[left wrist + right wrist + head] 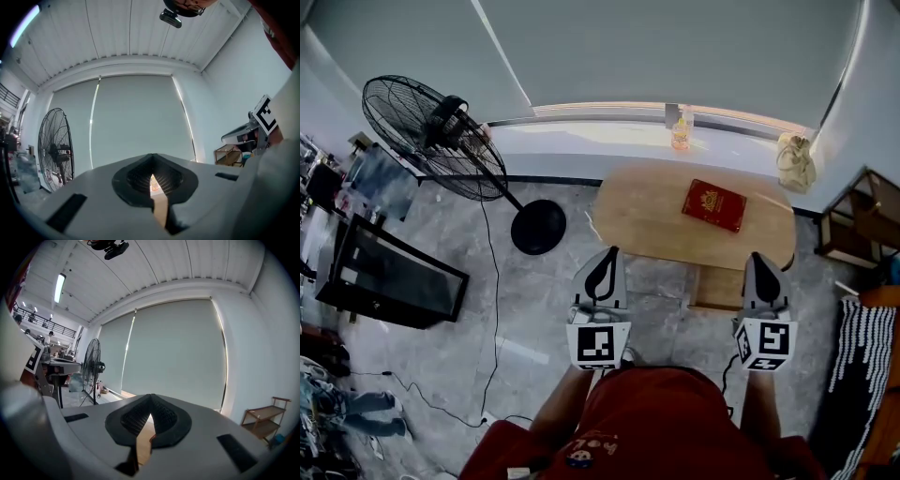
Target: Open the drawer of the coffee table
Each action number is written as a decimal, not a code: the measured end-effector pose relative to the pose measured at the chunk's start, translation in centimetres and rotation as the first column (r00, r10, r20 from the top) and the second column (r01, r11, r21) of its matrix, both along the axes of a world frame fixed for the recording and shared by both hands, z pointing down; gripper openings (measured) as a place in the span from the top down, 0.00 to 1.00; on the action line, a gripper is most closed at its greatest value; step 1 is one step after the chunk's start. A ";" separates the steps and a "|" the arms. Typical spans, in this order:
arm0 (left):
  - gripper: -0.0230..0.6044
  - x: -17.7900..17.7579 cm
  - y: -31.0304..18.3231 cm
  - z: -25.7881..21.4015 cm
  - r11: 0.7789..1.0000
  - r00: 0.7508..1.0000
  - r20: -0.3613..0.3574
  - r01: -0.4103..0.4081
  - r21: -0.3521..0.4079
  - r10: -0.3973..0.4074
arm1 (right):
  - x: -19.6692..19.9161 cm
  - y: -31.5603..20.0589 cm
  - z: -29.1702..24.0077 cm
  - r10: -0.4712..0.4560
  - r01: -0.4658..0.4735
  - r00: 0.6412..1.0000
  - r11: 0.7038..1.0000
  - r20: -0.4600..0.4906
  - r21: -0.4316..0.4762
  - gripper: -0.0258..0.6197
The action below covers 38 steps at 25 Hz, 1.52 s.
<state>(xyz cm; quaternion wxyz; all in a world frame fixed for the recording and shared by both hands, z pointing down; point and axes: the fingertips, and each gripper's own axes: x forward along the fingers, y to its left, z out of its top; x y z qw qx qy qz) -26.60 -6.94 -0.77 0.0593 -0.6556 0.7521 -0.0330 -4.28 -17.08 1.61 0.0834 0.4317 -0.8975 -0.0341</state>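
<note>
The oval wooden coffee table stands ahead of me by the window, with a red book lying on its top. A wooden box-like part, perhaps the drawer, shows under the table's near edge. My left gripper is held level above the floor, just short of the table's near left edge, shut with nothing in it. My right gripper hovers over the table's near right edge, also shut and empty. In each gripper view the jaws meet at the tip, and only a thin strip of table wood shows through the slit.
A standing fan with a round base is left of the table, its cable trailing over the floor. A bottle and a bag sit on the window sill. A wooden shelf stands at right, a dark stand at left.
</note>
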 end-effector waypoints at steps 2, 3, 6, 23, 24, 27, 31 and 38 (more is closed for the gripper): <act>0.95 0.0 0.1 -0.1 1.000 1.000 0.003 -0.002 0.009 0.002 | 0.0 0.1 0.2 -0.001 0.001 1.000 1.000 -0.007 -0.003 0.96; 0.95 0.1 0.1 -0.1 1.000 1.000 0.007 -0.005 0.011 0.005 | 0.1 0.2 0.3 0.000 0.000 1.000 1.000 -0.008 -0.006 0.96; 0.95 0.2 0.2 0.6 1.000 1.000 0.000 -0.003 -0.017 0.003 | 0.3 0.1 0.3 0.005 -0.005 1.000 1.000 -0.003 -0.013 0.96; 0.95 -0.1 0.8 1.6 1.000 1.000 -0.022 0.009 -0.028 -0.010 | -0.1 0.3 -0.5 0.001 -0.001 1.000 1.000 -0.023 0.007 0.96; 0.95 -0.2 0.8 1.7 1.000 1.000 -0.020 0.008 -0.027 -0.008 | -0.3 0.4 -0.5 -0.001 0.001 1.000 1.000 -0.027 0.009 0.96; 0.95 -0.2 0.6 2.0 0.999 1.000 -0.023 0.004 -0.032 -0.005 | -0.4 0.4 -0.2 0.002 -0.002 1.000 1.000 -0.031 0.004 0.96; 0.95 0.0 0.4 2.0 0.999 1.000 -0.024 -0.012 -0.031 0.012 | -0.1 0.5 -0.1 0.015 -0.015 0.999 1.000 -0.031 -0.003 0.96; 0.95 0.6 -0.2 2.2 0.998 0.999 -0.021 -0.042 -0.037 0.042 | 0.9 0.5 0.5 0.045 -0.045 0.999 0.999 -0.027 -0.018 0.96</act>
